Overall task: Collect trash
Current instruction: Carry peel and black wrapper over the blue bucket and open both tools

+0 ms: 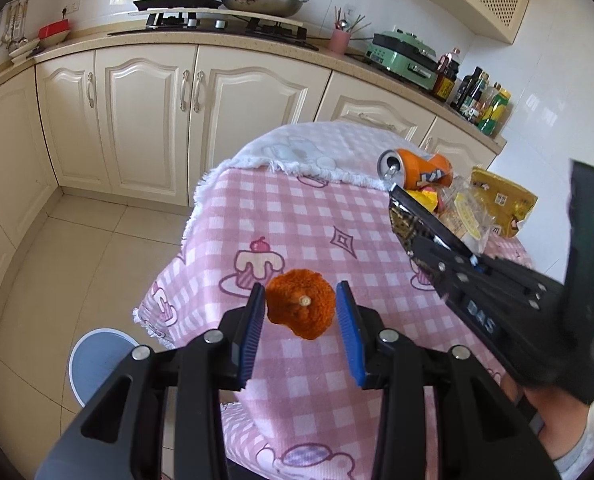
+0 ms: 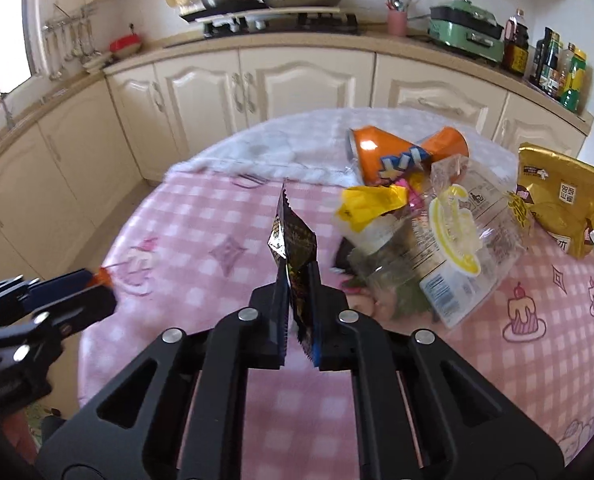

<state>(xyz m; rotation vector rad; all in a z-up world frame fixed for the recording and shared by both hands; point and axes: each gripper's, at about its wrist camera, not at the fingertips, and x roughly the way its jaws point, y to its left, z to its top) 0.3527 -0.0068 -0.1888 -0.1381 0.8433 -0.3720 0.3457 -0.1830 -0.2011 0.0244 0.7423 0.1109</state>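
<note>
Right gripper (image 2: 297,300) pinches a dark snack wrapper (image 2: 293,236); left gripper (image 1: 300,320) gapes wide around an orange fuzzy ball (image 1: 300,307).

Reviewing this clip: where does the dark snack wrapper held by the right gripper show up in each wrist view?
Left wrist: the dark wrapper sits right of centre, clamped at the tip of the right gripper.
Right wrist: dead centre, standing up between the fingers.
Shared landmark: the crushed orange can just beyond it.

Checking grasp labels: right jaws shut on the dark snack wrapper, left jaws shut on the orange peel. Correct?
Half right. The right gripper does clamp the dark snack wrapper, but the left wrist view shows the left gripper open: the orange peel sits between the jaws with gaps on both sides.
</note>
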